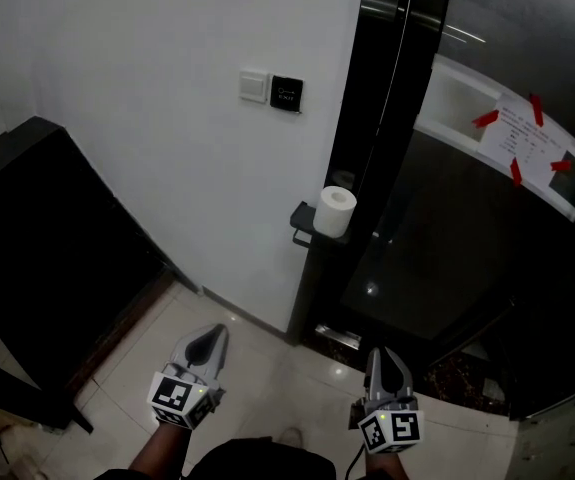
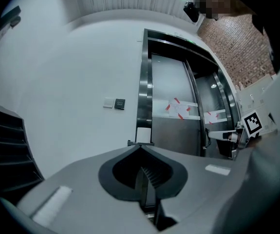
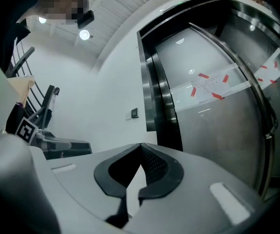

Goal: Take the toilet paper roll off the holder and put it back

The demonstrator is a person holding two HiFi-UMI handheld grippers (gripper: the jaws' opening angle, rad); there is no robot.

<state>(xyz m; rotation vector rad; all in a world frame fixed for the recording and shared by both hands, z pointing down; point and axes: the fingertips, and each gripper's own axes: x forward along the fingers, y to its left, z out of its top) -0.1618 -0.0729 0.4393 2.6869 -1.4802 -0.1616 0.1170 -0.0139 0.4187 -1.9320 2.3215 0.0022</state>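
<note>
A white toilet paper roll [image 1: 334, 211] stands upright on a small black holder [image 1: 302, 223] fixed at the corner where the white wall meets a black frame. Both grippers hang low and well short of it, above the floor. My left gripper [image 1: 205, 346] is shut with nothing between its tips, and my right gripper [image 1: 384, 366] is shut and empty too. In the left gripper view the roll [image 2: 143, 135] shows just above the closed tips of the left gripper [image 2: 140, 146]. The right gripper view shows the right gripper [image 3: 140, 145] closed, with the roll out of sight.
A white switch [image 1: 254, 85] and a black panel [image 1: 286, 93] sit on the wall above the roll. Right of the black frame is a dark glossy door carrying a paper notice [image 1: 527, 138] held by red tape. A black piece of furniture [image 1: 37, 228] fills the left.
</note>
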